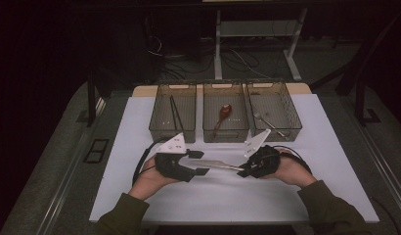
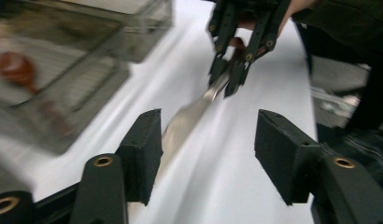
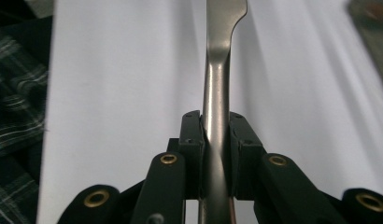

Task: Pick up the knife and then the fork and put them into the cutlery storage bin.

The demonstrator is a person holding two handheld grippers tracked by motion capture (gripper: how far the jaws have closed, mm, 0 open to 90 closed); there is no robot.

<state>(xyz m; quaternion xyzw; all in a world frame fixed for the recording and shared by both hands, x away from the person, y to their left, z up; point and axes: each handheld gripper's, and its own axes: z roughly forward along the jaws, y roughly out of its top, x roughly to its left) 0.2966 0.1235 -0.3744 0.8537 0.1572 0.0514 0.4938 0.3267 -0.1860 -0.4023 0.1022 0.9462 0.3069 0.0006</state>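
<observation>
The butter knife hangs level just above the white tabletop, between the two grippers, its blade toward the person's left and its handle toward the right. The right gripper has its fingers clamped on the handle; in the right gripper view the steel shaft runs straight up from between the two pads, widening into the blade at the top of the picture. The left gripper faces it from the other side with its fingers apart, one on each side of the blade's end; in the left gripper view the blade lies close beside one pad, and through the blur I cannot tell whether it touches, while the other pad stands well clear. Neither pad presses on the metal. Each gripper sits in a hand coming in from the near edge, sleeves dark green. Beyond the knife, three clear bins stand in a row across the tabletop: the left bin holds dark chopsticks, the middle bin holds a reddish-brown spoon, and the right bin holds a metal fork.
</observation>
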